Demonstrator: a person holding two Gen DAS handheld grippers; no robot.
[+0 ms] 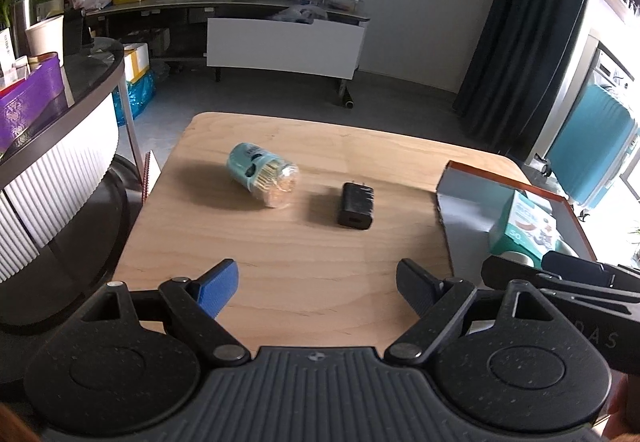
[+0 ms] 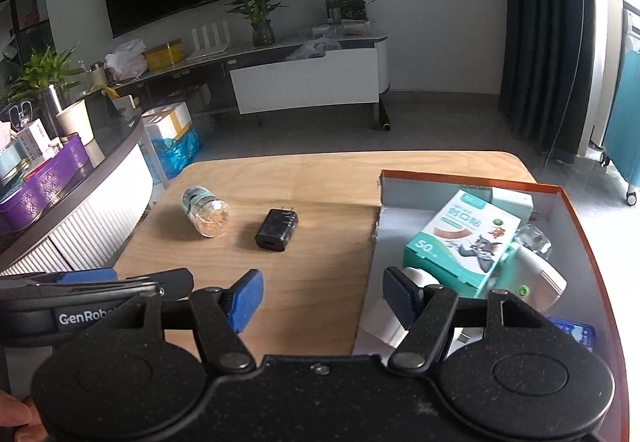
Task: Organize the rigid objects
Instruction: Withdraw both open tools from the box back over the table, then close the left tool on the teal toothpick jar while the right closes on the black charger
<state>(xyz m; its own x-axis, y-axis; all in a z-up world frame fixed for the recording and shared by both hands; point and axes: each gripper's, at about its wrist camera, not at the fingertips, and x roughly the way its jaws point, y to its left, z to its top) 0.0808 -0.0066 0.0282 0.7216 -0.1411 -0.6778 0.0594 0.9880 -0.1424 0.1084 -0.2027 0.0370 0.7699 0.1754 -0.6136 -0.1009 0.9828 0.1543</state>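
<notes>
A clear jar with a teal label lies on its side on the wooden table. To its right lies a black plug adapter. An open box with an orange rim at the right holds a teal carton and other items. My left gripper hovers open over the near table with nothing between its fingers. My right gripper is open too, straddling the box's left wall, empty.
A curved counter with a purple bin and a cup stands left of the table. Beyond the table is grey floor, then a low white cabinet. A dark curtain and a teal suitcase are at the right.
</notes>
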